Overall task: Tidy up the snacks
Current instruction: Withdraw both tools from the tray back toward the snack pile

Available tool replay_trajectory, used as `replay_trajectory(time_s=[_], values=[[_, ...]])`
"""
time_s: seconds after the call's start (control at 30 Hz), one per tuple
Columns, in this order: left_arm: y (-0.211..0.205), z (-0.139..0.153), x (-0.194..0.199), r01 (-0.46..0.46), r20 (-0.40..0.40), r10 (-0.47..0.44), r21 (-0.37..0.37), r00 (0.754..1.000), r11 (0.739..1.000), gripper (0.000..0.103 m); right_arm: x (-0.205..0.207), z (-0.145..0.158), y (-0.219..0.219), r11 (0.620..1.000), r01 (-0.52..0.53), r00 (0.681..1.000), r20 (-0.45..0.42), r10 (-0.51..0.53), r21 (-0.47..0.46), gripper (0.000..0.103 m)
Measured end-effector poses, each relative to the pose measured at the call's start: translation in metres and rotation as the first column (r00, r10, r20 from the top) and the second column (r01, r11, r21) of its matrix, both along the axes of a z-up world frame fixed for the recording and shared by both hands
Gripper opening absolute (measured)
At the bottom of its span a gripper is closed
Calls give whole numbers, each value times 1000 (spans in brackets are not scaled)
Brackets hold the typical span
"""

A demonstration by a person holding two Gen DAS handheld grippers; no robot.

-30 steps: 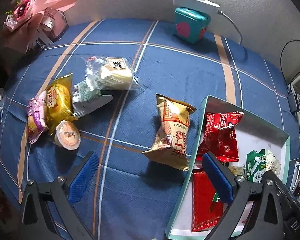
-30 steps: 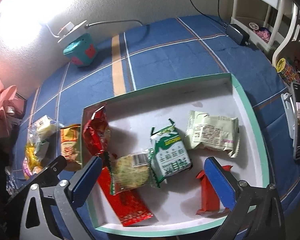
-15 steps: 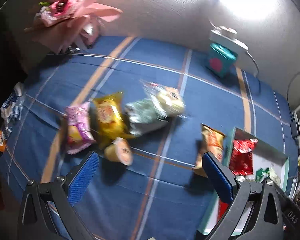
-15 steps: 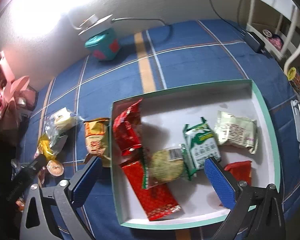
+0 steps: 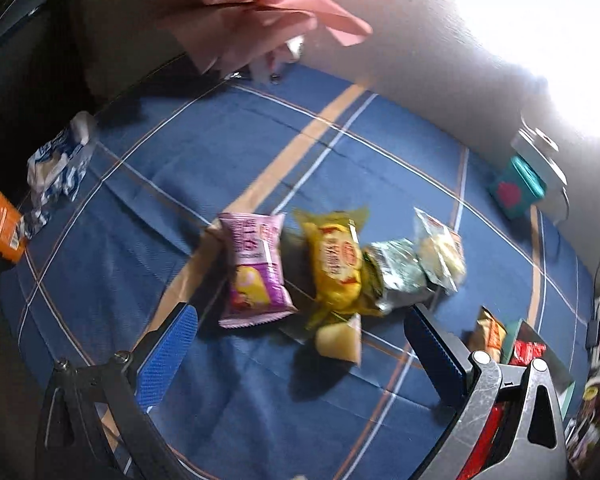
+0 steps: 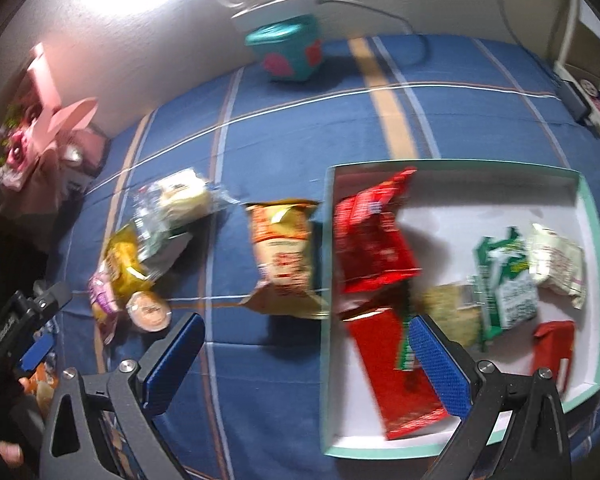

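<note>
left wrist view, left gripper (image 5: pixel 300 352) agape above snacks (image 5: pixel 332 268)

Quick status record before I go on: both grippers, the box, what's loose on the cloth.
left gripper: open, empty, above the snack pile
right gripper: open, empty, over the box's left edge
box: teal-rimmed, white inside, holding red, green and pale packets
orange chip bag: on the cloth, just left of the box
pile: pink packet, yellow packet, silver-green packet, clear-wrapped bun, small sealed cup
tablecloth: blue plaid
</note>
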State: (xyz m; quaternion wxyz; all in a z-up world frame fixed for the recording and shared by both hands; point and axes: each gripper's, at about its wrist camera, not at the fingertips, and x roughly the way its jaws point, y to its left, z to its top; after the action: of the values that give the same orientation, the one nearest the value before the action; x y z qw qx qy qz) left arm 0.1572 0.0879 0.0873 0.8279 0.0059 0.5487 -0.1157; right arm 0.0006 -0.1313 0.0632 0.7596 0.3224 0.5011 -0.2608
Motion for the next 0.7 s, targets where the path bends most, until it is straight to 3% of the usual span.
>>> replay_trajectory(time_s=[0.37, 0.57, 0.7], values=[[-16, -22, 7, 35, -73, -36, -19, 997, 999, 103, 23, -7, 9, 1000, -21, 999, 38, 22, -14, 101], [-31, -42, 11, 56, -131, -59, -26, 990, 998, 103, 35, -17, 7, 999, -46, 999, 21, 46, -21, 93], [-36, -56, 16, 52, -165, -55, -22, 985, 998, 102, 43, -24, 7, 998, -62, 998, 14, 62, -17, 81]])
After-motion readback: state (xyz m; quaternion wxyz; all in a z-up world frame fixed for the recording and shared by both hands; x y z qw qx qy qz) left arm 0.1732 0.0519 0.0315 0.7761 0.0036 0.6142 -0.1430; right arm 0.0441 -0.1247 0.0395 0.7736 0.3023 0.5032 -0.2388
